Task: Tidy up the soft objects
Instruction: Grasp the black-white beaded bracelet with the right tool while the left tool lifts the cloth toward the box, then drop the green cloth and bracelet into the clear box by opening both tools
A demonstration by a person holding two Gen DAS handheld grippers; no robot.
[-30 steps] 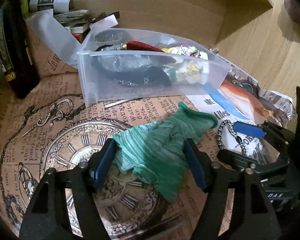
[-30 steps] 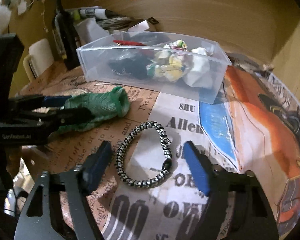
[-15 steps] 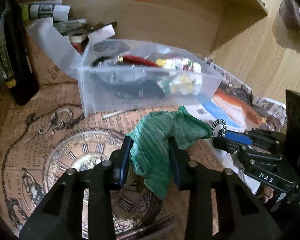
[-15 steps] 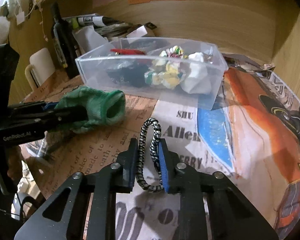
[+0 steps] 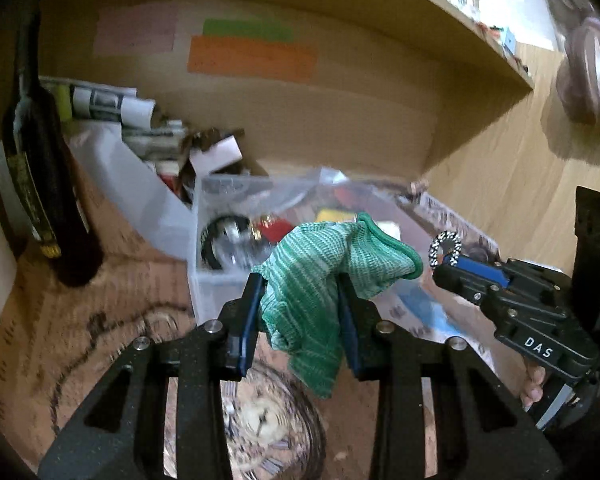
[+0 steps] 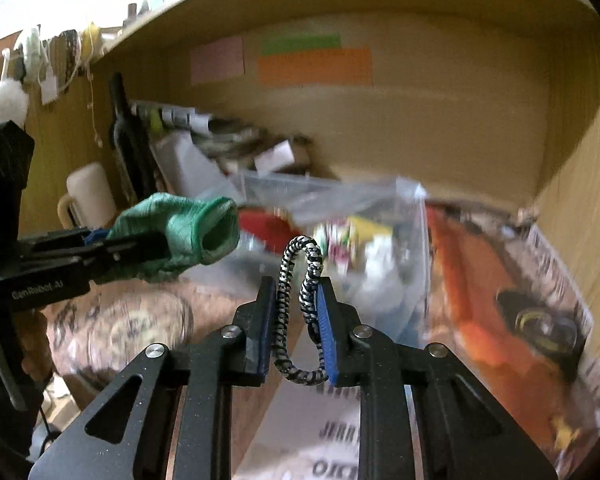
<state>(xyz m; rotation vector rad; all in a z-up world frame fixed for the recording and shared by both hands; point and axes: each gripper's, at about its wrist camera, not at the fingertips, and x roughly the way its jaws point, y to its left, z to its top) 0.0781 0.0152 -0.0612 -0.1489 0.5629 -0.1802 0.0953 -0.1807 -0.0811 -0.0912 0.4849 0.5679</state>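
Observation:
My left gripper (image 5: 300, 292) is shut on a green knitted sock (image 5: 320, 276), which hangs lifted off the table with its cuff flopped to the right. In the right wrist view the same sock (image 6: 180, 232) shows at the left, held by the left gripper (image 6: 132, 246). My right gripper (image 6: 298, 292) is shut on a black-and-white braided loop (image 6: 300, 312), raised in the air; its top pokes above the jaws. The loop (image 5: 444, 246) also appears at the right of the left wrist view. A clear plastic bin (image 5: 220, 280) with several small items stands just behind both.
A dark bottle (image 5: 40, 184) stands at the left, rolled papers (image 5: 108, 104) behind it. Printed paper (image 6: 500, 280) covers the table. A white mug (image 6: 88, 192) sits at the far left. Wooden walls and a shelf (image 5: 460, 32) enclose the space; coloured notes (image 6: 312, 64) are on the back wall.
Both grippers closed, the left on the green sock, the right on the braided loop. Both then rose off the table with their objects, and the views tilted upward.

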